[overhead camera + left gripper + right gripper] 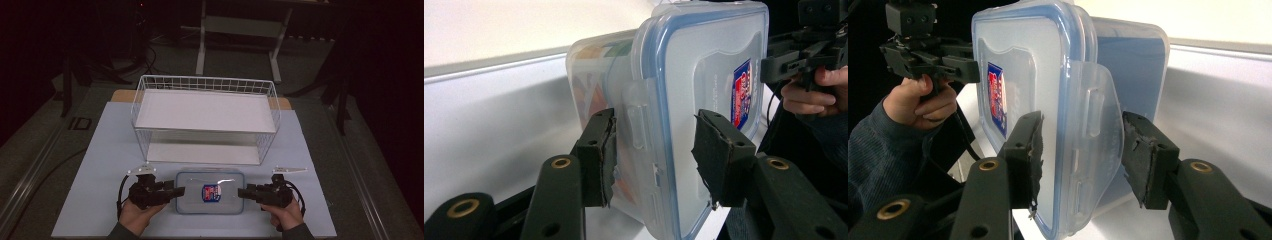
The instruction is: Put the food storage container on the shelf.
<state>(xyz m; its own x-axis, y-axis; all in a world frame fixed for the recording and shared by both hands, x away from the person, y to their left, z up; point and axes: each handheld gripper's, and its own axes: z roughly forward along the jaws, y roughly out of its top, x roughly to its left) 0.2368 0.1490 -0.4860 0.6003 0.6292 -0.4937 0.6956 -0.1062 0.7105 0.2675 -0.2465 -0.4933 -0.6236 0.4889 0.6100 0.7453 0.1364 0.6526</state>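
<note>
The wire basket (205,120) blocks the far side just beyond the plastic box (210,192), while bare table (100,165) lies open left and right.

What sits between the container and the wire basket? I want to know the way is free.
Nothing: in the high view a bare strip of the white mat separates the clear container from the wire basket.

One camera looks down from overhead; two ride close on opposite tongs, sharing the container (210,192).
</note>
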